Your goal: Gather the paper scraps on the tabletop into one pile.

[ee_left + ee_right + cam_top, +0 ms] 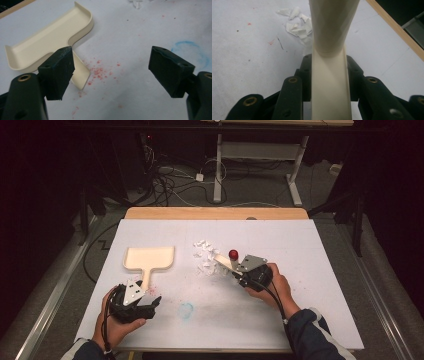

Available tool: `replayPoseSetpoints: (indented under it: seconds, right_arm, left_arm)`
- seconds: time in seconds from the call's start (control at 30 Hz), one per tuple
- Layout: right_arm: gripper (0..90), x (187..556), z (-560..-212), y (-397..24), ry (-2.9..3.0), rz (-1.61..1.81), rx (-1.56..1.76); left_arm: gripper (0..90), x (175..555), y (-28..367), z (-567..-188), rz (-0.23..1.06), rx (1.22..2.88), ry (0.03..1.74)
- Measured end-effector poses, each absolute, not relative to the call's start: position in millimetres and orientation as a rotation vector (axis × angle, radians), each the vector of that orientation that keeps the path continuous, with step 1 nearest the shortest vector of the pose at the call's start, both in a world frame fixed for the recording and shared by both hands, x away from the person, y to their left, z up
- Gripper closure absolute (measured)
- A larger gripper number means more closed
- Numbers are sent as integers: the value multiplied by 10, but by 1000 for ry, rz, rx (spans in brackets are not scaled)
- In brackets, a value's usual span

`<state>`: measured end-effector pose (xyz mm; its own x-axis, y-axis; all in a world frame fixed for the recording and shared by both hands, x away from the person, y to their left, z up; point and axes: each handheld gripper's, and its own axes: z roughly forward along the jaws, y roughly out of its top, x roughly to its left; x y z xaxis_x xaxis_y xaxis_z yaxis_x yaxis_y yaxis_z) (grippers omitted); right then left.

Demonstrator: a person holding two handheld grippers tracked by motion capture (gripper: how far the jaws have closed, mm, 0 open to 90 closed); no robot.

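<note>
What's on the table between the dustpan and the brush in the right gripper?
In the high view, white paper scraps lie between the dustpan and the brush held in the right gripper, close to the brush; nearer the dustpan, the table is bare.

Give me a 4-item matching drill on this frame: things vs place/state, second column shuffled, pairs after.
Things:
1. dustpan
2. brush handle
3. paper scraps
4. left gripper

Place or state:
A. clamped between the jaws of the right gripper
B. open, holding nothing
C. white heap at the table's middle
D. cream, lying flat at the table's left, handle toward the person

Pairs: 1-D, 2-A, 3-C, 4-B
</note>
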<state>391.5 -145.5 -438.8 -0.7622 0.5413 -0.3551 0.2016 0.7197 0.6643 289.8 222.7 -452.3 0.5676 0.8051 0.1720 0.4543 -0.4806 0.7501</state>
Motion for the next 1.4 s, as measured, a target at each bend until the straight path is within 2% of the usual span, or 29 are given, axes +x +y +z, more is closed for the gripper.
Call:
replayPoseSetpoints:
  seconds: [0.1,0.57,1.1,1.4]
  right_arm:
    - [674,3936,-4365,-1489,2353,855,599]
    - [675,3926,-4125,-1815,2206,1064,761]
    - [675,3967,-4011,-1917,2185,1125,778]
    - [675,4241,-3937,-1947,2204,1128,803]
  left_arm:
    - [204,2880,2215,-4523,733,2132,1008]
    - [204,2881,2256,-4535,726,2122,1016]
    - [198,2875,2285,-4528,707,2112,1006]
    - [193,2867,2235,-4531,710,2136,976]
